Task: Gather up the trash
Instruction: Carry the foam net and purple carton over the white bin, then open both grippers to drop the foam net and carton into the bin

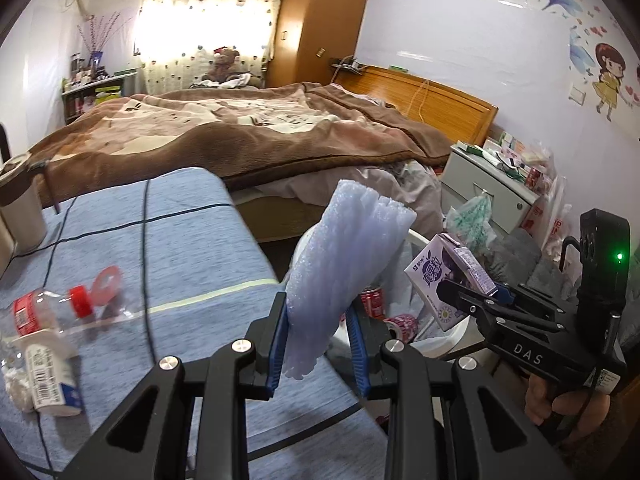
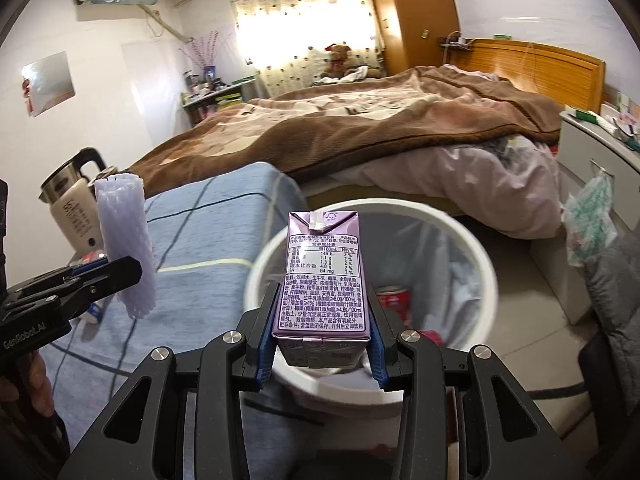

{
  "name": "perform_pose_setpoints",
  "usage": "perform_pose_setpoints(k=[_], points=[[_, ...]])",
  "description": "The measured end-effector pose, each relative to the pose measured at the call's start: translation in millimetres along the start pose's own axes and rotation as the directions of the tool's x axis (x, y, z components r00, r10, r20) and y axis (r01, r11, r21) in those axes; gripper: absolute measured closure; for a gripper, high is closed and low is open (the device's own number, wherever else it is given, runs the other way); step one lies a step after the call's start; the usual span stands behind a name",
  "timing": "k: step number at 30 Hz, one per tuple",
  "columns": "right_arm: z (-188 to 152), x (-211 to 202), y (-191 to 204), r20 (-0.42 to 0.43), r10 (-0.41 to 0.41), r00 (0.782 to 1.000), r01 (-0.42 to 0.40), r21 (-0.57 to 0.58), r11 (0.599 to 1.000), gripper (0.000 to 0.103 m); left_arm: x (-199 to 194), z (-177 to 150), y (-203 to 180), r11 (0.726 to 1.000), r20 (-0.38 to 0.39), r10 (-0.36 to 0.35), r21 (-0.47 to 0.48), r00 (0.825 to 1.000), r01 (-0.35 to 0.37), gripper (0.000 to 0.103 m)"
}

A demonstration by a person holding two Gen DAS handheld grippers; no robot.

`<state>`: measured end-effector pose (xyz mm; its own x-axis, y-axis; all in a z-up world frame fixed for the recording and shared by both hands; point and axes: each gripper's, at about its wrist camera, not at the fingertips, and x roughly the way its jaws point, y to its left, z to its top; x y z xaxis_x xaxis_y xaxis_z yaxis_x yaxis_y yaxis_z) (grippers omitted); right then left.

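Observation:
My left gripper (image 1: 316, 320) is shut on a pale lavender foam net sleeve (image 1: 348, 256), which stands up from the blue pads above the table's right edge. My right gripper (image 2: 322, 320) is shut on a purple drink carton (image 2: 322, 272), held upright over the near rim of a white trash bin (image 2: 460, 224) lined with a clear bag. A red can (image 2: 394, 300) lies inside the bin. In the left wrist view the right gripper (image 1: 480, 300) with the carton (image 1: 444, 276) is to the right. In the right wrist view the left gripper (image 2: 108, 272) with the foam (image 2: 126, 240) is to the left.
On the blue checked table cloth (image 1: 180, 240) lie a crushed clear bottle with a red cap (image 1: 52, 308), a white labelled container (image 1: 48, 376) and a pink tape roll (image 1: 106, 280). A kettle (image 2: 68, 208) stands at the table's far left. Behind are a bed (image 1: 240, 132) and a grey nightstand (image 1: 488, 188).

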<state>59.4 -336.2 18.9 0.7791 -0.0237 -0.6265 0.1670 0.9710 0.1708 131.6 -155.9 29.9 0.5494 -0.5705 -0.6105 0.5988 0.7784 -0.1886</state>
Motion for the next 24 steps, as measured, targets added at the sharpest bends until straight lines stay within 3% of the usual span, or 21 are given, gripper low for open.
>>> perform_pose_setpoints(k=[3, 16, 24], points=[[2, 1, -12, -0.005, -0.03, 1.0, 0.03, 0.004, 1.0, 0.064, 8, 0, -15, 0.999, 0.002, 0.017, 0.034, 1.0, -0.017, 0.073], [-1, 27, -59, -0.068, -0.12, 0.99, 0.122, 0.02, 0.992, 0.064, 53, 3, -54, 0.998, -0.069, -0.023, 0.064, 0.997, 0.027, 0.073], [-3, 39, -67, -0.087, -0.129, 0.988, 0.129, -0.004, 0.992, 0.064, 71, 2, -64, 0.998, -0.096, -0.011, 0.067, 0.995, 0.017, 0.073]])
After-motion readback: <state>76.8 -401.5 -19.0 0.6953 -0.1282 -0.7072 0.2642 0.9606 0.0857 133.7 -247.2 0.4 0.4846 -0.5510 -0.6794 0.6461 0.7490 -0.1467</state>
